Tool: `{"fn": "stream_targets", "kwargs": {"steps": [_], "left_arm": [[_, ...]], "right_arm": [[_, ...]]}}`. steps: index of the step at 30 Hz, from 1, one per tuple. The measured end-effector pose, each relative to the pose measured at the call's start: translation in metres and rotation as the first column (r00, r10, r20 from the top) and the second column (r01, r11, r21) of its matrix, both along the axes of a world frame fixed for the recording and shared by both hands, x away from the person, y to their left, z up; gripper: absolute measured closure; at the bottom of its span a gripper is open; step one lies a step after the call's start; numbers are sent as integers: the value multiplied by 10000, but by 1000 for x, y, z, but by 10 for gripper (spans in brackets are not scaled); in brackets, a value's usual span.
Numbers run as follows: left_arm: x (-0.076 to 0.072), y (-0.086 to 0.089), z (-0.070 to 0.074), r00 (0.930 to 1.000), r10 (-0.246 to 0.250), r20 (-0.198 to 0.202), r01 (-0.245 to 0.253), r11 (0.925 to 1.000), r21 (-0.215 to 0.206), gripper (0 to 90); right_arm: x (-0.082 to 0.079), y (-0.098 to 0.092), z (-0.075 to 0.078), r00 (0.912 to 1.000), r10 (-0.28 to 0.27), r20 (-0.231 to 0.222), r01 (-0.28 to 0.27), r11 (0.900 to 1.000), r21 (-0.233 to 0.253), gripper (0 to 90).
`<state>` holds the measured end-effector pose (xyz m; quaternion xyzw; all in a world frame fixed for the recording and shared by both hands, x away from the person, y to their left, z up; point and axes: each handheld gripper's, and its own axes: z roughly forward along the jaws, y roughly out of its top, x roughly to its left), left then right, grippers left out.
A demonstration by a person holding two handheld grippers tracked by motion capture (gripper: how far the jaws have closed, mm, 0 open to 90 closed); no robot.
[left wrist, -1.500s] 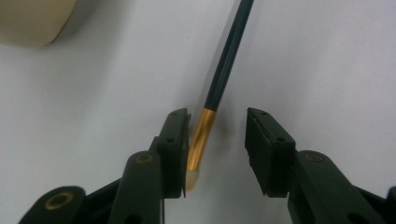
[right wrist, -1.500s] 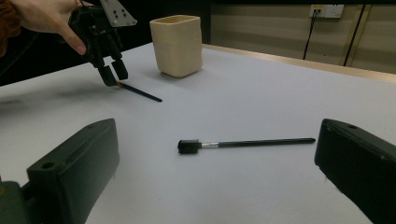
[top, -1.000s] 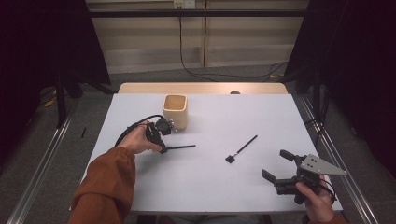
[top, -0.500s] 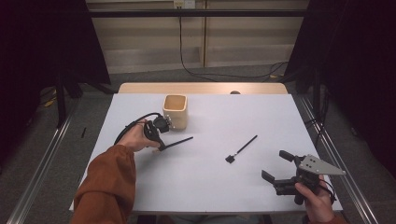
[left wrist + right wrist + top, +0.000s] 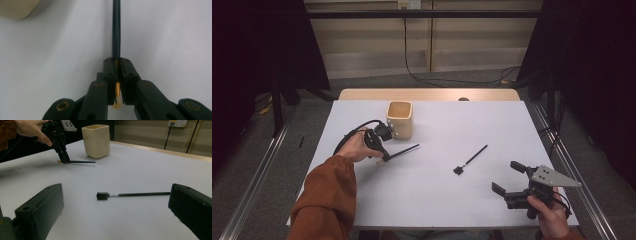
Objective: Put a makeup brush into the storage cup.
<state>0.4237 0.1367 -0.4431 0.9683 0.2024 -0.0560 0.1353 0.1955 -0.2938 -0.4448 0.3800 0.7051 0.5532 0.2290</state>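
My left gripper is shut on a thin dark brush near its gold-tipped end and holds it above the white table, just in front of the cream cup. In the left gripper view the dark handle runs straight up from the closed jaws, with the gold tip between them. The right gripper view has that brush hanging level beside the cup. A second black brush lies flat at mid-table, its bristle head toward me. My right gripper stands open at the front right, nothing between its jaws.
The white table top spans most of the high view, with a bare wooden strip along its far edge. Dark curtains stand to both sides. A black cable loops from the left gripper.
The left gripper has lifted the brush off the table and tilted its free end upward toward the cup. The right gripper and the other brush have stayed put.
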Motion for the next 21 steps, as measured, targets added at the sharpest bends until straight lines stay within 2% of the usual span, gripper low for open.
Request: {"fn": "stream_targets", "kwargs": {"steps": [3, 5, 7, 8, 9, 12, 14, 17, 19, 21], "left_arm": [[-1, 0, 2, 9997, 223, 24, -222, 9993, -314, 843], [-2, 2, 5, 9999, 104, 130, -99, 9992, -396, 843], [-3, 3, 8, 9997, 226, 113, -217, 9970, -745, 843], [-3, 4, 9, 9998, 165, 96, -157, 9970, -761, 843], [-5, 5, 10, 9994, 334, 97, -324, 9950, -943, 843], [-6, 9, 11, 9995, 289, 122, -274, 9934, -1110, 843], [-8, 10, 11, 9987, 500, 88, -484, 9904, -1293, 843], [-9, 12, 14, 9992, 348, 212, -315, 9899, -1384, 843], [-11, 13, 16, 9983, 560, 176, -520, 9828, -1769, 843], [-12, 15, 19, 9985, 462, 299, -399, 9819, -1853, 843]], "right_arm": [[0, 0, 0, 10000, 15, 0, -15, 10000, -10, 0], [0, 0, 0, 10000, -7, -5, 7, 10000, -3, 0], [0, 0, 0, 10000, -14, -9, 14, 10000, -8, 0], [0, 0, 0, 10000, -25, -13, 25, 10000, -14, 0], [0, 0, 0, 10000, -29, -14, 29, 10000, -11, 0], [0, 0, 0, 10000, -33, -14, 33, 10000, -12, 0], [0, 0, 0, 10000, -43, -8, 43, 10000, -17, 0], [0, 0, 0, 10000, -42, -8, 42, 10000, -11, 0], [0, 0, 0, 10000, -41, -9, 41, 10000, -10, 0], [0, 0, 0, 10000, -58, -23, 58, 10000, -5, 0]]}}
